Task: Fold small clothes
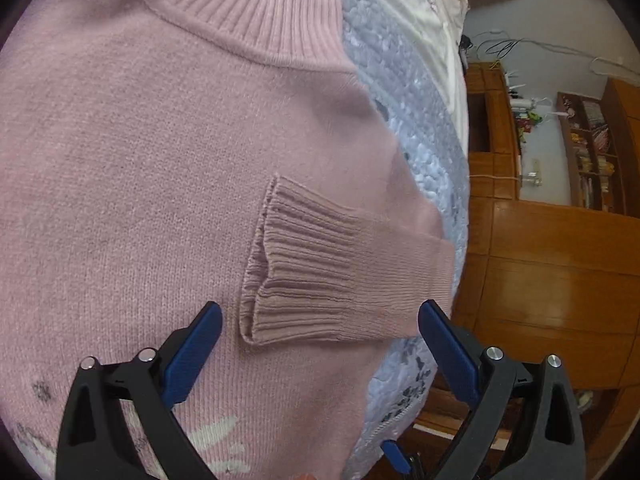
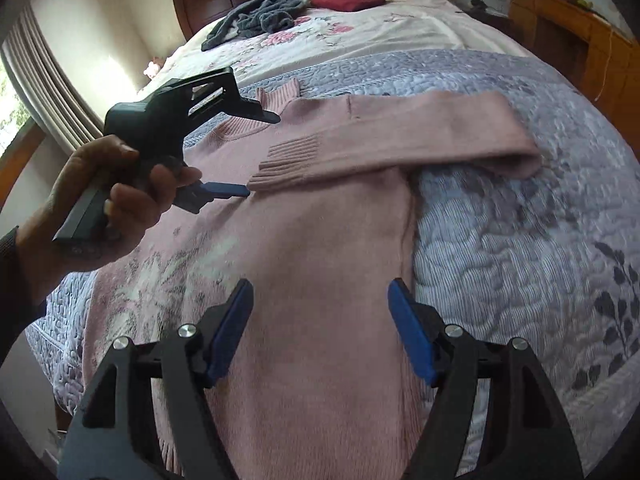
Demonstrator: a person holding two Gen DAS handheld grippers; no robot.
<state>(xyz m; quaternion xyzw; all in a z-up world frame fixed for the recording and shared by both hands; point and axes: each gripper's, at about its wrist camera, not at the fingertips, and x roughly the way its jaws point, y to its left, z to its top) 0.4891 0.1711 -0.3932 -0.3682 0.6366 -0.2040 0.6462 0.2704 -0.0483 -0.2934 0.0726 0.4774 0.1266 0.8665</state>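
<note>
Pink sweater (image 2: 320, 240) lies flat beneath both spread, empty tools, left (image 1: 320, 312) and right (image 2: 320, 292).

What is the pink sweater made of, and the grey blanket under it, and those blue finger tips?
The pink sweater looks like soft knitted yarn, maybe wool or acrylic: fine stitch rows show, with ribbing at the cuff. The grey blanket looks like quilted cloth, with puffy stitched leaf shapes. The blue fingertips look like matte, ribbed plastic or rubber; which one is unclear.
</note>
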